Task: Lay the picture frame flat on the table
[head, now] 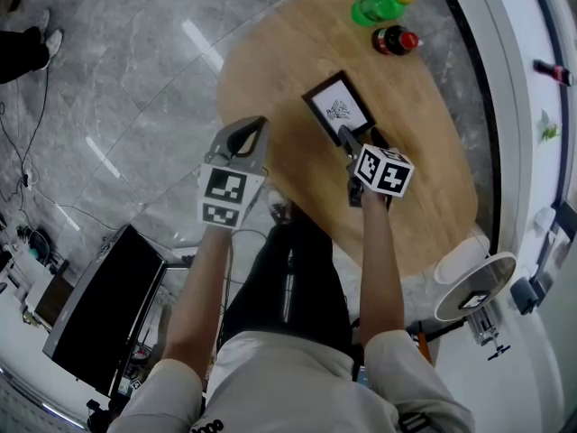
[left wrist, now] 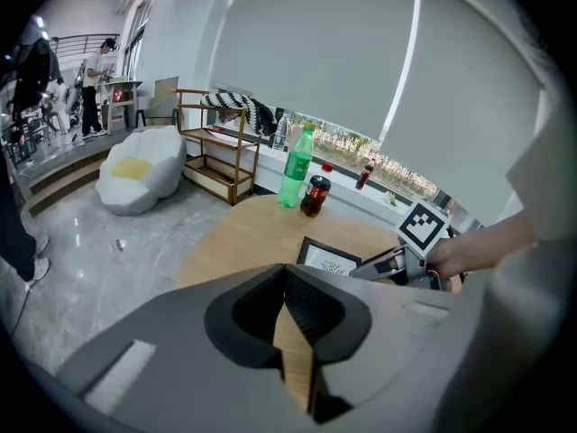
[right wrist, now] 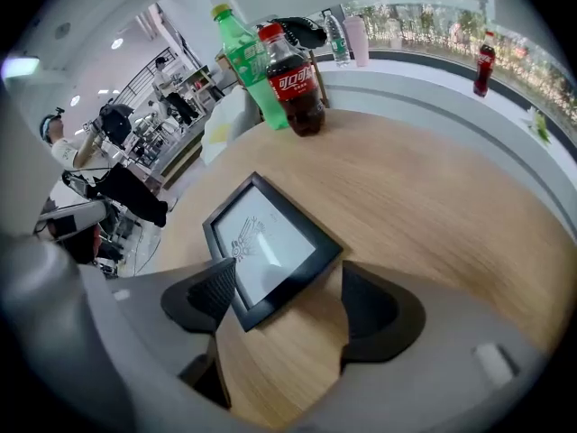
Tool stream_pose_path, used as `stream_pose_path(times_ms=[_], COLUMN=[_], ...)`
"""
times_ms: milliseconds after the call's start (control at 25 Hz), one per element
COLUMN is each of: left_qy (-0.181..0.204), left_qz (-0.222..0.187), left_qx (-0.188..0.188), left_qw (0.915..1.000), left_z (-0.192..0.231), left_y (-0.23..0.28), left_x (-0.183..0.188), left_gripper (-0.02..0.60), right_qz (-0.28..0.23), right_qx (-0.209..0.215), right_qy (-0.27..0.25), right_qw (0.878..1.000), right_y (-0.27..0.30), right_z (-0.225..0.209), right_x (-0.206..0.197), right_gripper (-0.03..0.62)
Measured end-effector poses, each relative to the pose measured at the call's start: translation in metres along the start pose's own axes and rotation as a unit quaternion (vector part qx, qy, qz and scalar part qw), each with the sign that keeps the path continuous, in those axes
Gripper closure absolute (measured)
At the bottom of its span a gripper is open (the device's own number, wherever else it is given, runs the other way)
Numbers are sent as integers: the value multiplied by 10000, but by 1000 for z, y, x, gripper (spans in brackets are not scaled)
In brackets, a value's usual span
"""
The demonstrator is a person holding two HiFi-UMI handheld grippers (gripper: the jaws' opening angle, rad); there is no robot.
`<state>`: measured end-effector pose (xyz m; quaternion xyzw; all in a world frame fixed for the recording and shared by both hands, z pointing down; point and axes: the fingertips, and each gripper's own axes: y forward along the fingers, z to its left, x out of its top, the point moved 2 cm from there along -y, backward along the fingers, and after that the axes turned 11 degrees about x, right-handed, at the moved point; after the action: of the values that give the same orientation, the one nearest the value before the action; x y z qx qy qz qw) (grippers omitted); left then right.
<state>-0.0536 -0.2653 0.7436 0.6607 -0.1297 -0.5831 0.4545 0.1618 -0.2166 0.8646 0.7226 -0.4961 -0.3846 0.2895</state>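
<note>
The black picture frame [head: 338,106] with a white print lies flat on the round wooden table [head: 270,61], face up. In the right gripper view the frame [right wrist: 266,242] has its near corner between the jaws of my right gripper [right wrist: 288,287], which stand open, and neither pad presses on it. From the head view the right gripper [head: 359,142] sits just at the frame's near edge. My left gripper [head: 248,129] hovers over the table's left rim, apart from the frame. In its own view the left gripper [left wrist: 285,282] is shut on nothing, and the frame [left wrist: 330,258] lies beyond it.
A green bottle [head: 380,3] and a cola bottle [head: 395,40] stand at the table's far side. A small red bottle [right wrist: 484,66] stands on the window sill. A black monitor [head: 99,305] lies on the floor at left. A wooden shelf [left wrist: 216,152] and a white seat [left wrist: 140,165] stand further off.
</note>
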Motion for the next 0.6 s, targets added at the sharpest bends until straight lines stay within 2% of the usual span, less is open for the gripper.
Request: stream_pose_path(times_ms=[320, 440, 600], left_qy=[-4, 10, 44], left_qz=[-98, -172, -340], left_qx=[46, 87, 149], left_qw=[9999, 9998, 9993], left_z=[1, 3, 9], left_y=[-14, -25, -48], left_x=[9, 15, 31], left_gripper=[571, 571, 571], right_qz=[77, 111, -56], right_qx=[-14, 29, -126], right_qy=[-46, -189, -505], right_qw=[10000, 9998, 9986], right_y=[-18, -31, -63], right_z=[5, 15, 30], right_x=[-1, 2, 15], right_gripper=[230, 230, 246])
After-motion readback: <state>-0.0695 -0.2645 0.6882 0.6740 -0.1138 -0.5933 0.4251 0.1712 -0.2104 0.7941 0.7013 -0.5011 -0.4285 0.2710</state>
